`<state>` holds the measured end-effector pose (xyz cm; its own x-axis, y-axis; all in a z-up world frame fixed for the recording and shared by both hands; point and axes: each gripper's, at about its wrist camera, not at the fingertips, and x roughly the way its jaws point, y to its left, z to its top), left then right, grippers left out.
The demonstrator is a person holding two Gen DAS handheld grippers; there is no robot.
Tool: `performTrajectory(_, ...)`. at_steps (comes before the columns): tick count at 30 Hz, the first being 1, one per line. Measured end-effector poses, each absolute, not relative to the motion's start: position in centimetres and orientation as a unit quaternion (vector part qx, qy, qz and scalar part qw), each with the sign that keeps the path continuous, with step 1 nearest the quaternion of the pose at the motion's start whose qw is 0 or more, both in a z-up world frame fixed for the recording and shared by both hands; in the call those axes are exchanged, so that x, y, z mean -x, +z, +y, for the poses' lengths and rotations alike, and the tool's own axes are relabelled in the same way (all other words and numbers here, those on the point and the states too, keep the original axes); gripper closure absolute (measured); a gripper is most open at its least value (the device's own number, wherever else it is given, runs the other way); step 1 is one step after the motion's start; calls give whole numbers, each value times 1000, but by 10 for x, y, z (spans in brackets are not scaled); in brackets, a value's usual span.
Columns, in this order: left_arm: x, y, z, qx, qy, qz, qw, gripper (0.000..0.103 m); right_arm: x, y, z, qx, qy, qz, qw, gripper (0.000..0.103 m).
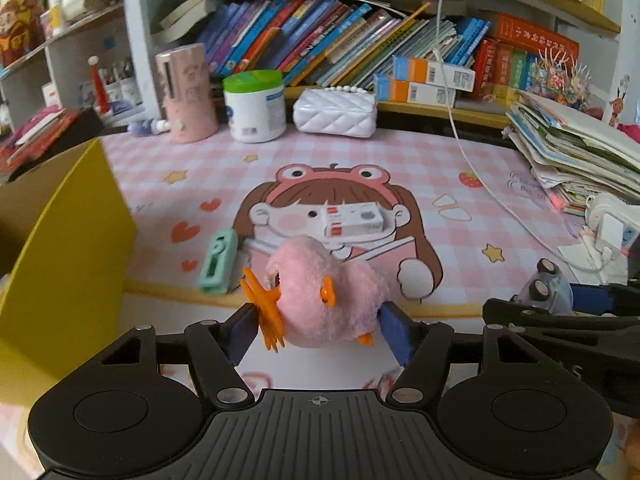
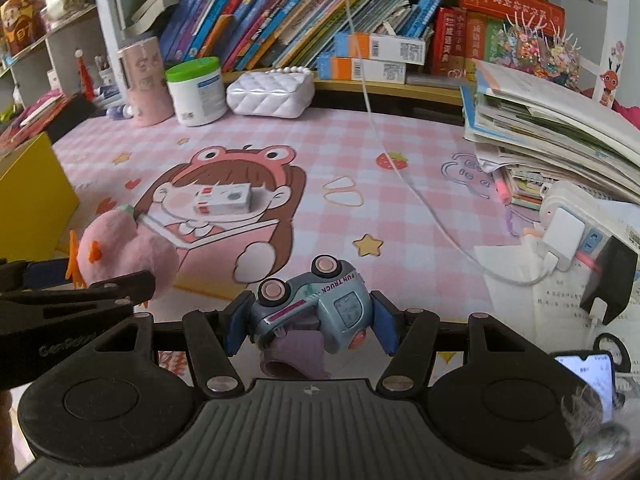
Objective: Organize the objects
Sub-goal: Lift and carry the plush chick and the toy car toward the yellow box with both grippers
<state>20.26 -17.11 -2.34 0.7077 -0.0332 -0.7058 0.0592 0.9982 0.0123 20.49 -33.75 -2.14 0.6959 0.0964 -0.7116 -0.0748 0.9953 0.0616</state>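
My left gripper (image 1: 318, 330) is shut on a pink plush toy (image 1: 324, 288) with orange feet and holds it above the desk's front edge. It also shows in the right wrist view (image 2: 120, 256). My right gripper (image 2: 312, 322) is shut on a light-blue toy truck (image 2: 316, 304), tipped on its side, wheels up. The truck shows in the left wrist view (image 1: 546, 286) at the right. A white and red small box (image 1: 352, 220) lies mid-mat, and a mint green case (image 1: 219, 262) lies to its left. A yellow box (image 1: 68, 248) stands at the left.
A pink checked mat (image 1: 360, 152) covers the desk. At the back stand a pink cylinder (image 1: 188, 92), a green-lidded white tub (image 1: 255, 106) and a white quilted bag (image 1: 335, 110). A book stack (image 1: 576, 152), power strip (image 2: 568, 220), white cable (image 2: 400, 168) and phone (image 2: 586, 376) crowd the right.
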Motion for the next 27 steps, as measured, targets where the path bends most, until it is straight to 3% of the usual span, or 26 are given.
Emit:
performTrajectory(13, -141, -10, -125, 2, 10, 370, 929, 36, -162, -10, -286, 30, 30, 377, 925, 44)
performTrajectory(27, -69, 0, -20, 25, 41, 363, 931, 36, -94, 5, -179, 60, 51, 369, 926, 44)
